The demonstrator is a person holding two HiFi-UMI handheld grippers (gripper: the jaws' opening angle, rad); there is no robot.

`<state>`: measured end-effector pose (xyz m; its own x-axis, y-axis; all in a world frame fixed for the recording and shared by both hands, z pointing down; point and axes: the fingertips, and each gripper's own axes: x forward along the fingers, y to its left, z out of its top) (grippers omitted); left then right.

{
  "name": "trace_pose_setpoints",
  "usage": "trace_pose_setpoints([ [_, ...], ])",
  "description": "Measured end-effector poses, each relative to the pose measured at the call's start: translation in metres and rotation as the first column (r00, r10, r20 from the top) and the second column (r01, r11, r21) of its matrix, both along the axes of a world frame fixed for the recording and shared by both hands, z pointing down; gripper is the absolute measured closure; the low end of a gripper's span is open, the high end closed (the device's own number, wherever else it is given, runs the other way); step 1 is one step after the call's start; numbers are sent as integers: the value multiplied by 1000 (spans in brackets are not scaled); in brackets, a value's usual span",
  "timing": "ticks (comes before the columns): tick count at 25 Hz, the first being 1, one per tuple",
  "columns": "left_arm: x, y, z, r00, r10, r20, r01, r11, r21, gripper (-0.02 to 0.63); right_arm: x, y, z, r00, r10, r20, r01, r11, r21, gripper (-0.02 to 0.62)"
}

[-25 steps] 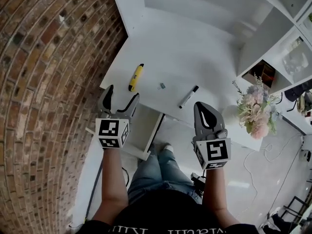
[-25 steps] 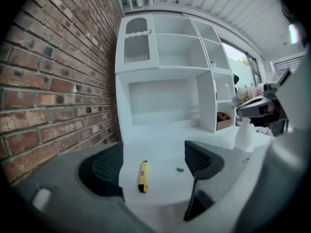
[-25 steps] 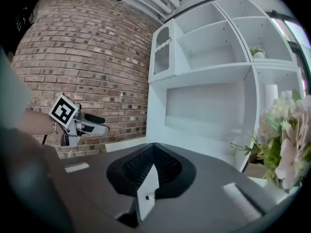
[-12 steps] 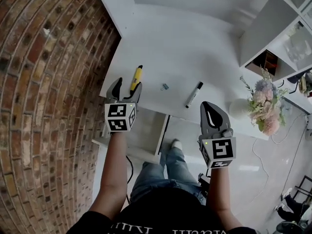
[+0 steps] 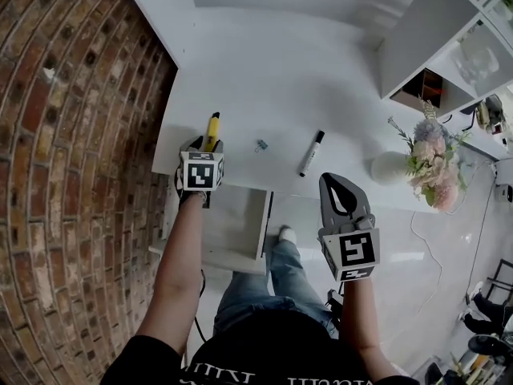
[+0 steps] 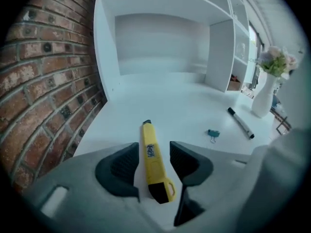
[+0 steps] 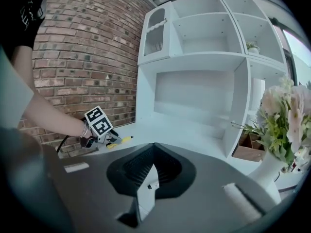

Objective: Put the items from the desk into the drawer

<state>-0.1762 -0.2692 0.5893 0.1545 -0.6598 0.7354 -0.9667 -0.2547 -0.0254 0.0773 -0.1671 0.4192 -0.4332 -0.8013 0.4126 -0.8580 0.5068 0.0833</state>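
- The right hand-held gripper (image 5: 327, 180) is nearest, held up in front of the person by the bench's near edge and to the right of the drawer. Its jaws are pressed together with nothing between them.
- The white drawer (image 5: 234, 219) stands pulled out below the bench's near-left corner, toward the person's legs (jeans and one light shoe show just right of it).
- The left hand-held gripper (image 5: 204, 145) is down at the near-left edge of the bench (image 5: 280, 79), just past the drawer. Its jaws have just been closing and now straddle the yellow utility knife (image 6: 151, 154). A narrow gap shows on each side, so the pads are not pressing on it.
- The knife lies flat on the bench close to the brick wall (image 5: 72, 135). Its black looped end is toward the gripper and its tip points far.
- A small blue-green binder clip (image 5: 261, 145) lies to the right of the knife, apart from it.
- A white marker (image 5: 311, 153) with a black cap lies slanted, farther right again.
- A white vase (image 5: 389, 168) of pink and pale flowers stands at the bench's right end.
- White shelves (image 5: 449, 46) rise at the far right.
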Motion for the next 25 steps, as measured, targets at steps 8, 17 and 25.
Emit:
trace_pose_setpoints([
  [8,-2,4,26,998,-30,-60,22,990,-139,440,-6,7,9,1000,10,-20,-11,1000,-27,589],
  [17,-4,9,19,994,-46,-97,31,987,-155,480,-31,13,2,998,-46,-33,45,999,-14,589],
  [25,0,35,-33,989,-28,-146,31,999,16,480,-35,14,-22,996,-70,-47,72,997,41,589],
])
